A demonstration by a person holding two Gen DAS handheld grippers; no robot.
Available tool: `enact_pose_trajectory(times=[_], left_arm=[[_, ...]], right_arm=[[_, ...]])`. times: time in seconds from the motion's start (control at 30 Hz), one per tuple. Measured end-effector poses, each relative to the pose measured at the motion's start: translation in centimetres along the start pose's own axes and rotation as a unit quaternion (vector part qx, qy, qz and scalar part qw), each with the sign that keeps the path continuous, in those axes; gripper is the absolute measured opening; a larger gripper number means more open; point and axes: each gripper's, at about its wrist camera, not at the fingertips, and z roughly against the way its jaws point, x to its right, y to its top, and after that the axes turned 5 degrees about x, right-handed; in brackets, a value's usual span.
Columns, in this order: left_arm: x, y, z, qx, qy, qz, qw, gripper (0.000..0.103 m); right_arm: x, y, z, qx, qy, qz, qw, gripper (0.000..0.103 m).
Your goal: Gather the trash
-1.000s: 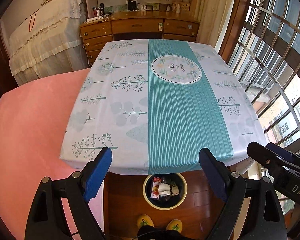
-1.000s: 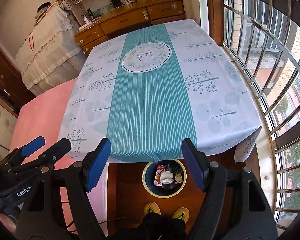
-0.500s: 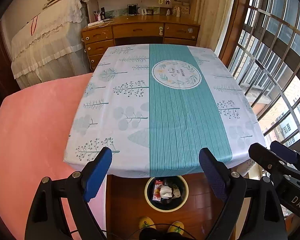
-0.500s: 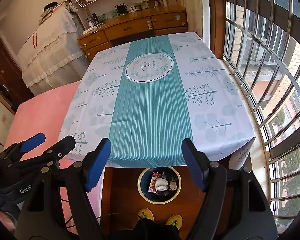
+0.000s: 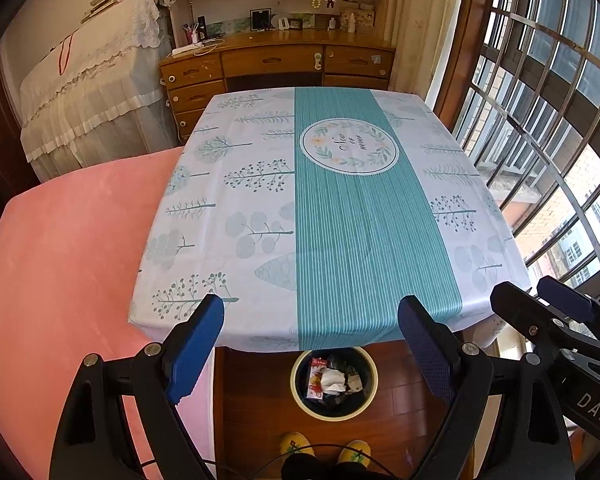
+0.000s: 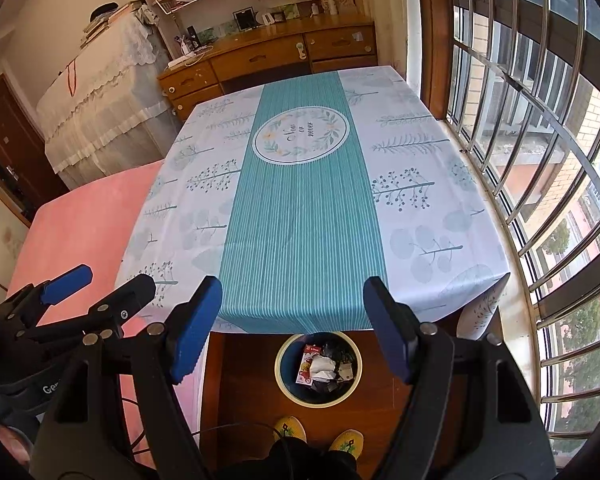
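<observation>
Both grippers were found held above the near edge of the counter (image 5: 260, 216), which was covered by a white and teal printed cloth on which no loose item could be seen. The left gripper (image 5: 311, 342) was observed with its fingers spread wide and nothing between them; the right gripper (image 6: 293, 326) was likewise wide open and empty.

The trash (image 5: 329, 378) was located in a round bin (image 5: 300, 394) standing on the wooden floor just below the counter's near edge, in front of a pair of yellow slippers (image 6: 290, 432). A small red and white carton, crumpled white paper or tissue and some dark wrappers were distinguished; finer detail could not be resolved.

The contents were judged light, soft and readily crushed, the wrappers probably slick. The carton was assessed as the stiffest piece, best taken across its flat faces; the paper would be pinched at a raised fold. If the bin itself were to be lifted, its pale rim was considered the soundest hold, one finger inside and one outside, though tilting under a one-sided grip was to be expected.
</observation>
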Motion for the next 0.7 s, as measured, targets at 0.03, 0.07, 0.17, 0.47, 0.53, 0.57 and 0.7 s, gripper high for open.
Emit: enact_pose_trajectory(times=[0.03,0.07,0.17,0.47,0.53,0.57,0.7], left_arm=[[0.05,-0.08,0.08,0.000,0.000,0.000,1.0000,0.090],[0.09,-0.05,0.04,0.000,0.000,0.001,1.0000,0.090],[0.12,-0.04,0.02,-0.001,0.000,0.001,1.0000,0.090],[0.15,-0.08,0.05,0.000,0.000,0.001,1.0000,0.090],[0.07,0.03,-0.05,-0.001,0.000,0.001,1.0000,0.090],[0.16,-0.07,0.05,-0.001,0.001,0.000,1.0000,0.090],[0.10,0.07,-0.10,-0.001,0.000,0.001,1.0000,0.090]], right_arm=[[0.02,-0.04,0.06,0.000,0.000,0.000,1.000,0.071],[-0.02,-0.02,0.00,-0.001,0.000,0.000,1.000,0.071],[-0.06,-0.19,0.02,-0.002,0.000,-0.001,1.000,0.071],[0.07,-0.38,-0.23,-0.003,0.000,-0.001,1.000,0.071],[0.04,-0.34,-0.21,-0.003,0.000,-0.001,1.000,0.071],[0.04,-0.36,-0.21,-0.004,-0.001,-0.001,1.000,0.071],[0.03,-0.34,-0.22,-0.004,0.000,-0.001,1.000,0.071]])
